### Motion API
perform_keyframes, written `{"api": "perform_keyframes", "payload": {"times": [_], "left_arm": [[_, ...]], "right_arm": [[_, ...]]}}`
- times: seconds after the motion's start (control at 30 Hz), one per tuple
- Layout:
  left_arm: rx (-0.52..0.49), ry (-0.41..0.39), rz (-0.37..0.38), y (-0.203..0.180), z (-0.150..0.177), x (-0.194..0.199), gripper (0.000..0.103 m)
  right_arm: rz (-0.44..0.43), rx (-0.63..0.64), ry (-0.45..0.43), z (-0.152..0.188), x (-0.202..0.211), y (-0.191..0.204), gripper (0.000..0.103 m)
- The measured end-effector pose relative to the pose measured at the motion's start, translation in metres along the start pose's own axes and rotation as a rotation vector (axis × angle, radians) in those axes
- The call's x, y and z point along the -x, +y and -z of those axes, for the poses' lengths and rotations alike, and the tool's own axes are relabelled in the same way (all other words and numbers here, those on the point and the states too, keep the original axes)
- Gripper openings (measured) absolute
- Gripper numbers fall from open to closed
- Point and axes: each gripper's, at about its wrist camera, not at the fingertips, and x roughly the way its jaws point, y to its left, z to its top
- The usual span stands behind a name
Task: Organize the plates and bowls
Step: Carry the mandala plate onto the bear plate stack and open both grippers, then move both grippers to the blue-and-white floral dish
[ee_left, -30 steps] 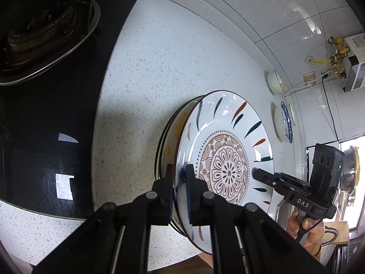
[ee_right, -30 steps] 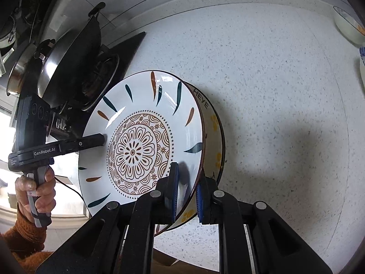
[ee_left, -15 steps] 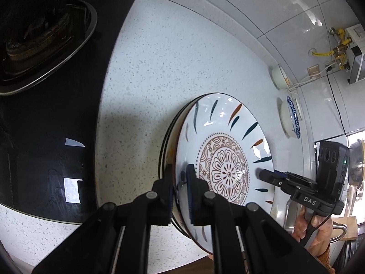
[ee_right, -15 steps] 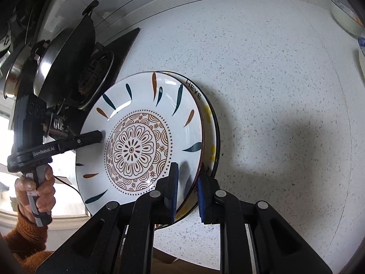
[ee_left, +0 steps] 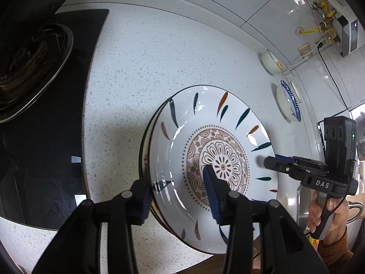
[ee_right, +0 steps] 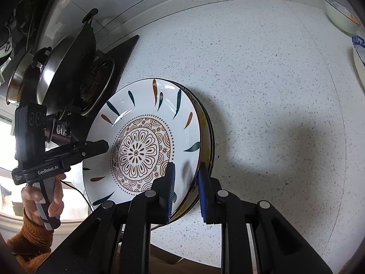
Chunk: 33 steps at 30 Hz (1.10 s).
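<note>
White glazed ceramic with a brown mandala centre and painted leaves round the rim: the patterned plate [ee_left: 216, 141] lies on top of a yellow-marked plate [ee_right: 206, 137] on the speckled countertop [ee_left: 148, 64], near its front edge. I count two plates in this stack (only rim slivers show beneath, so a third could be hiding).

The left gripper [ee_left: 180, 196] straddles the stack's rim. Its jaws have just been opening, and the rim sits between them with clear gaps to the pads, so nothing is held. The right gripper [ee_right: 186, 187] sits at the opposite rim; its jaws have edged slightly apart, and whether the pads grip the rim I cannot tell.

The stack lies straight ahead of both grippers, one on each side, neither nearer. To retreat, the left one would back off along its own line.

Two more dishes sit far off by the wall: a small bowl [ee_left: 271, 61] and a blue-rimmed dish [ee_left: 289, 100]. A wok [ee_right: 68, 68] stands on the hob.
</note>
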Motion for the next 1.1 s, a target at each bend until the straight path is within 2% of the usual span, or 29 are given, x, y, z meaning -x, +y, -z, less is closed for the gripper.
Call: {"api": "perform_keyframes", "payload": {"times": [0.17, 0.23, 0.27, 0.37, 0.47, 0.53, 0.57, 0.6, 0.63, 0.67, 0.77, 0.83, 0.93, 1.0, 1.1], "left_arm": [[0.085, 0.02, 0.079, 0.015, -0.005, 0.004, 0.042], [0.094, 0.002, 0.095, 0.019, -0.009, 0.01, 0.045], [0.092, -0.011, 0.099, 0.019, -0.01, 0.014, 0.049], [0.066, -0.064, 0.05, 0.018, -0.016, 0.03, 0.061], [0.057, -0.129, 0.008, 0.021, -0.016, 0.052, 0.062], [0.032, -0.211, -0.019, 0.016, -0.015, 0.073, 0.065], [0.017, -0.259, -0.013, 0.012, -0.015, 0.084, 0.072], [0.011, -0.295, 0.004, 0.006, -0.014, 0.092, 0.077], [0.01, -0.328, 0.037, 0.0, -0.013, 0.1, 0.084], [0.01, -0.348, 0.085, -0.007, -0.013, 0.104, 0.087], [0.014, -0.34, 0.248, -0.036, -0.017, 0.102, 0.088], [0.001, -0.315, 0.303, -0.062, -0.02, 0.091, 0.088], [-0.025, -0.291, 0.323, -0.103, -0.027, 0.07, 0.088], [-0.031, -0.255, 0.337, -0.128, -0.028, 0.05, 0.088], [-0.04, -0.204, 0.326, -0.173, -0.038, 0.011, 0.088]], "right_arm": [[-0.024, -0.028, -0.008, 0.001, 0.005, -0.007, 0.018], [-0.007, -0.028, -0.026, 0.001, 0.012, -0.01, 0.023], [0.001, -0.031, -0.041, 0.0, 0.016, -0.012, 0.029], [0.006, -0.046, -0.065, -0.002, 0.026, -0.017, 0.031], [0.004, -0.05, -0.106, 0.0, 0.041, -0.019, 0.033], [0.02, -0.055, -0.162, 0.003, 0.059, -0.021, 0.044], [0.018, -0.059, -0.19, 0.005, 0.067, -0.022, 0.051], [0.011, -0.071, -0.235, 0.009, 0.083, -0.028, 0.058], [0.007, -0.084, -0.263, 0.011, 0.092, -0.032, 0.062], [0.004, -0.11, -0.31, 0.016, 0.109, -0.042, 0.07], [0.023, -0.166, -0.405, 0.026, 0.148, -0.071, 0.082], [0.048, -0.198, -0.459, 0.034, 0.175, -0.095, 0.084], [0.105, -0.225, -0.522, 0.043, 0.213, -0.132, 0.086], [0.145, -0.236, -0.539, 0.044, 0.229, -0.154, 0.092], [0.154, -0.268, -0.526, 0.041, 0.242, -0.196, 0.093]]}}
